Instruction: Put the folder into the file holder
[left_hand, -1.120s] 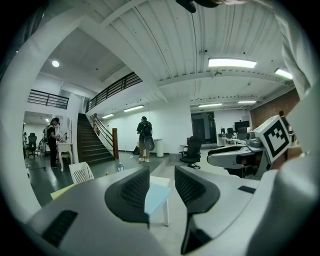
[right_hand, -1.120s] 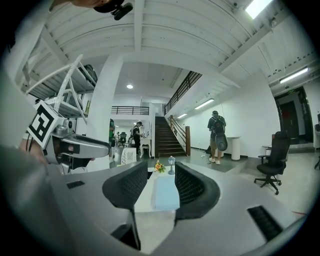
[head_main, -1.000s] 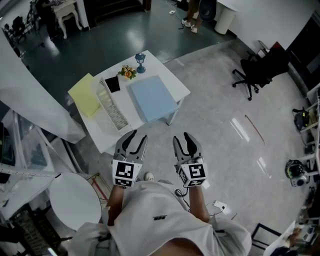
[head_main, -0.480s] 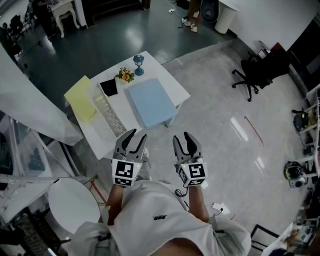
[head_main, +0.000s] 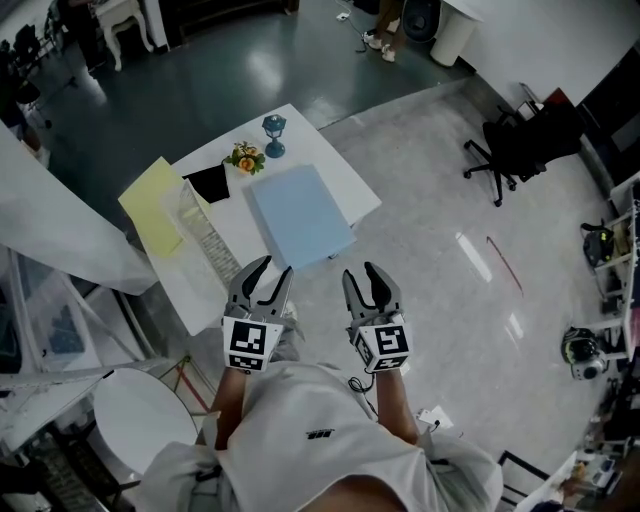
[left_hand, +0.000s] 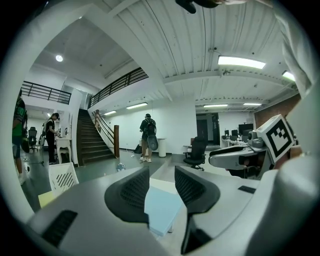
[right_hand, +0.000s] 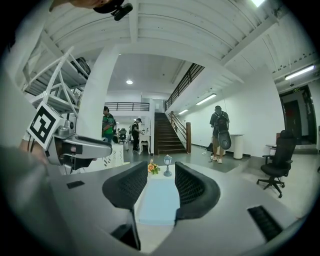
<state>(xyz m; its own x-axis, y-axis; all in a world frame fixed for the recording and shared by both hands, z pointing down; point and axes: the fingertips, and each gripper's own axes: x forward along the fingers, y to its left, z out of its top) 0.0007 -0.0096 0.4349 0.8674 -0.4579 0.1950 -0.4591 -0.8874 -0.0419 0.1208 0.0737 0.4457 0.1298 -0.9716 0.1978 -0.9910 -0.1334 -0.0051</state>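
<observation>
A light blue folder (head_main: 300, 213) lies flat on the white table (head_main: 345, 170), near its front right corner. Left of it stands a clear, slotted file holder (head_main: 205, 238), with a yellow folder (head_main: 155, 205) lying beyond that. My left gripper (head_main: 270, 270) and right gripper (head_main: 361, 272) hover side by side in front of my chest, short of the table's near edge. Both are shut with nothing between their jaws. The blue folder (left_hand: 162, 212) shows past the left gripper (left_hand: 161, 172), and the same folder (right_hand: 159, 200) lies straight ahead of the right gripper (right_hand: 161, 172).
A black flat item (head_main: 208, 183), a small flower bunch (head_main: 243, 157) and a blue goblet (head_main: 273, 128) sit at the table's far side. A round white table (head_main: 135, 420) stands at my lower left, a black office chair (head_main: 510, 150) to the right. A person (left_hand: 148, 135) stands far off.
The table has slid slightly left and nearer in the head view as I step closer. Both grippers keep the same pose and stay shut.
</observation>
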